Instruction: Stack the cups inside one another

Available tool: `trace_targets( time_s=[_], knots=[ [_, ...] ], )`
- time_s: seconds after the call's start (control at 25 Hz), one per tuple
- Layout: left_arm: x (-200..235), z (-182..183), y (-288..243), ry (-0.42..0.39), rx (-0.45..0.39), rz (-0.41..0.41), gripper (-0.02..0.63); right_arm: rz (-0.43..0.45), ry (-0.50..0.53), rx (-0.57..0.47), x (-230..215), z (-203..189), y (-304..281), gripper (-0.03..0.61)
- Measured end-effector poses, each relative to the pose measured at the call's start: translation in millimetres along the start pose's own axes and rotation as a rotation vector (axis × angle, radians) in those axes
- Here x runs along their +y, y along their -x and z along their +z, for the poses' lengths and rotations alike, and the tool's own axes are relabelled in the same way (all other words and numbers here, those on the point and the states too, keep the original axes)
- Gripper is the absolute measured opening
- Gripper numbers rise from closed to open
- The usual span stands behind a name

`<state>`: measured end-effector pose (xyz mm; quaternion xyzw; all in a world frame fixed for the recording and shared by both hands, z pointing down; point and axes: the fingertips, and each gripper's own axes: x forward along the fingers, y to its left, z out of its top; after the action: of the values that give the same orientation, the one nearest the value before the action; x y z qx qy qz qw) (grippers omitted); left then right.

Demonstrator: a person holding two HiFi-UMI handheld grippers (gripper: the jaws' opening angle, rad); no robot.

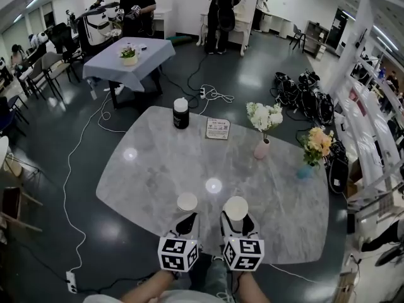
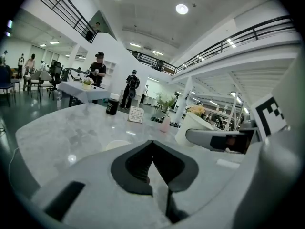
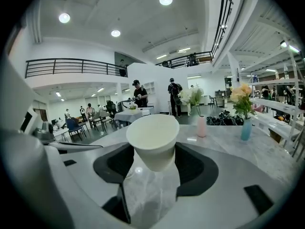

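Head view shows both grippers side by side at the near edge of the oval, grey marbled worktop [image 1: 158, 169], each pointing forward, with the person's forearms just behind them. The right gripper [image 1: 237, 219] has its fingers closed on a white, tapered paper cup [image 1: 236, 207], which is upright and gripped by its lower wall, its round rim above them. The left gripper [image 1: 188, 219] has its fingers pressed together at the tips with nothing between them; a second cup [image 1: 187, 201], smooth and white, stands on the worktop just ahead of it
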<state>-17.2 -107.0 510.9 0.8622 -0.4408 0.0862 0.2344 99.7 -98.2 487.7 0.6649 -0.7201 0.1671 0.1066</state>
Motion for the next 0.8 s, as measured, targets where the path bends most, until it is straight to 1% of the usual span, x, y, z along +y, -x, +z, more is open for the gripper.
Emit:
trace_targets(
  time_s=[0.12,0.48,0.8],
  knots=[
    [20,4,13,0.005,-0.021,0.034,0.002,0.036,-0.004,-0.002,21,1,-8,0.247],
    [70,18,51,0.044,-0.074,0.155,0.002,0.157,0.046,0.001,82,14,-30,0.245],
    [107,12,80,0.097,-0.09,0.267,0.002,0.254,0.075,0.031,125,8,-49,0.246]
  ],
)
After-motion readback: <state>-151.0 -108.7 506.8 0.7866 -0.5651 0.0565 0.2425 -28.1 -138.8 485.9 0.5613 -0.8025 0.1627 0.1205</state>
